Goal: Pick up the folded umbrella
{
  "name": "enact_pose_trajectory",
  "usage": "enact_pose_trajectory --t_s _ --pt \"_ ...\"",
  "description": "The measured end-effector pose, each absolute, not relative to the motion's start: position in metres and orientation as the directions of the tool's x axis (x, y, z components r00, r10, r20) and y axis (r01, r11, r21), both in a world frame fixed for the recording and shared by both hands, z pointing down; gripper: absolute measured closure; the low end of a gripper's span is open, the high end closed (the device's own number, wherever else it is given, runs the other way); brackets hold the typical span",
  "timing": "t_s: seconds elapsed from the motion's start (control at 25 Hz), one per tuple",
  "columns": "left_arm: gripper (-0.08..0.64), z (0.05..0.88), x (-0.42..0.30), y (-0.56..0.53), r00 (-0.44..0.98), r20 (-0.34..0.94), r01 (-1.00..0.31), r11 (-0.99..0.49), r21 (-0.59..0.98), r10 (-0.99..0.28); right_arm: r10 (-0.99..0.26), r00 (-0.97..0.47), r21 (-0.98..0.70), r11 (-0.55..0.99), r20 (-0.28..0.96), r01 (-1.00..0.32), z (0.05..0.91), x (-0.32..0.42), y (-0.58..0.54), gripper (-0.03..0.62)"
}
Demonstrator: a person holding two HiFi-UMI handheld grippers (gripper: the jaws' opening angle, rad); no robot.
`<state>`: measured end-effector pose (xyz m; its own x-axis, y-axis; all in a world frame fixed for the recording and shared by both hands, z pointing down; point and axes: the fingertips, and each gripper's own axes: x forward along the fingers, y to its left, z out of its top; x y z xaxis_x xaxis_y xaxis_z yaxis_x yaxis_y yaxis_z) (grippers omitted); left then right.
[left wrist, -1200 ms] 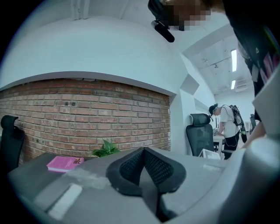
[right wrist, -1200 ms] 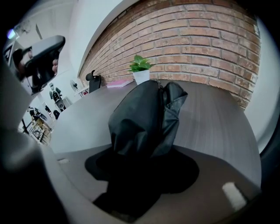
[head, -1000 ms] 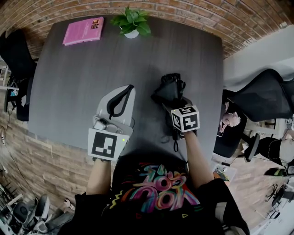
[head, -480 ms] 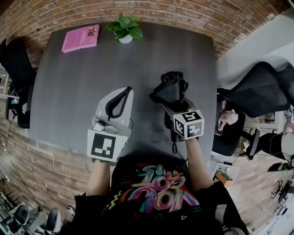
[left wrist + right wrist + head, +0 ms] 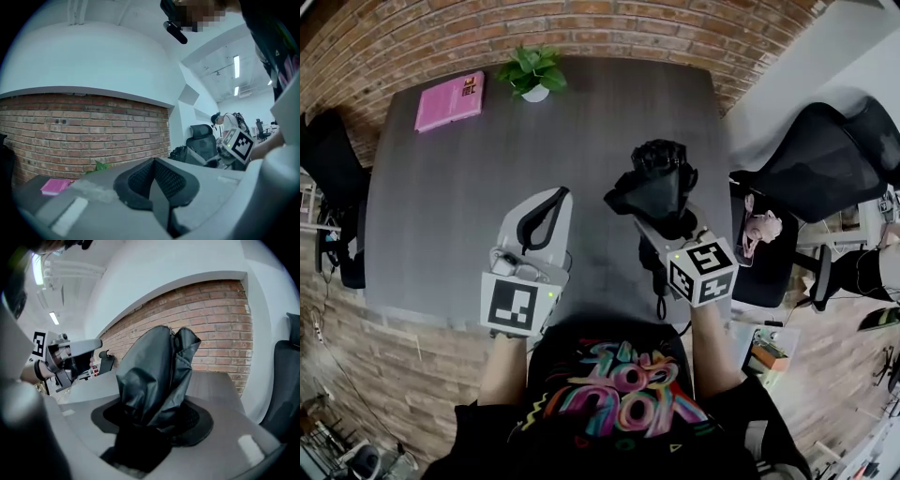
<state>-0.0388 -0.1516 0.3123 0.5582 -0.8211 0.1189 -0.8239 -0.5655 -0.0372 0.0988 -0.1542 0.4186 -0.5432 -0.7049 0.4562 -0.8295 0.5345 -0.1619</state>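
Right hand-held gripper (image 5: 664,220): closed on the umbrella (image 5: 654,183). Its own view shows the dark folded fabric wedged between the pads (image 5: 194,420) and filling the gap. The jaws stand fairly wide because the bundle is thick.

Left hand-held gripper (image 5: 548,211): jaws together, pads meeting along one line, nothing between them. It hangs over the near part of the bench (image 5: 441,187), about midway along the near edge.

Umbrella, place: in the right gripper's hold, over the right half of the bench, roughly mid-depth between the near and far edges. It appears clear of the bench top, judging from the right gripper view, where the bench surface shows beyond and below the bundle.

Umbrella, long axis: in line with the right gripper, running from the jaws out toward the far edge. The bulky canopy end leads and the gripped end sits back in the jaws. A thin strap (image 5: 659,298) hangs beneath the gripper body.

Key relation: the umbrella lies straight ahead of the right gripper and is already in its jaws. It is well to the right of the left gripper, which is apart from it and takes no share of the load.

Step in hand: the lift, judged well advanced.

Risk: the grip is on soft fabric, so the bundle could sag or slip if tilted.

Other items: book (image 5: 448,101) at the far left corner and plant (image 5: 532,70) at the far edge, both well apart from the umbrella.
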Motion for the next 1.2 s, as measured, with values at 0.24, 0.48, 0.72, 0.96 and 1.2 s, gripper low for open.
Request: enact_pose_trajectory --t_s 0.24,0.48,0.72,0.96,1.2 --pt "0.560 0.312 -0.019 -0.148 0.596 0.122 -0.797 -0.603 -0.031 -0.794 -0.760 -0.528 -0.158 0.509 0.379 -0.846 0.390 0.123 -0.143 0.327" --pt "0.560 0.312 -0.006 -0.147 0.631 0.122 -0.770 -0.637 -0.023 -0.766 -0.806 -0.500 -0.120 0.489 0.317 -0.864 0.367 0.139 -0.130 0.327" --pt "0.558 0.311 -0.001 -0.144 0.643 0.121 -0.761 -0.648 -0.010 -0.757 -0.848 -0.469 -0.076 0.466 0.245 -0.882 0.343 0.154 -0.116 0.328" --pt "0.558 0.310 -0.006 -0.146 0.642 0.112 -0.763 -0.646 -0.001 -0.759 -0.882 -0.447 -0.044 0.446 0.151 -0.894 0.319 0.159 -0.108 0.328" --pt "0.558 0.311 -0.012 -0.146 0.639 0.109 -0.768 -0.640 0.024 -0.762 -0.897 -0.429 -0.042 0.427 0.104 -0.903 0.308 0.159 -0.105 0.328"
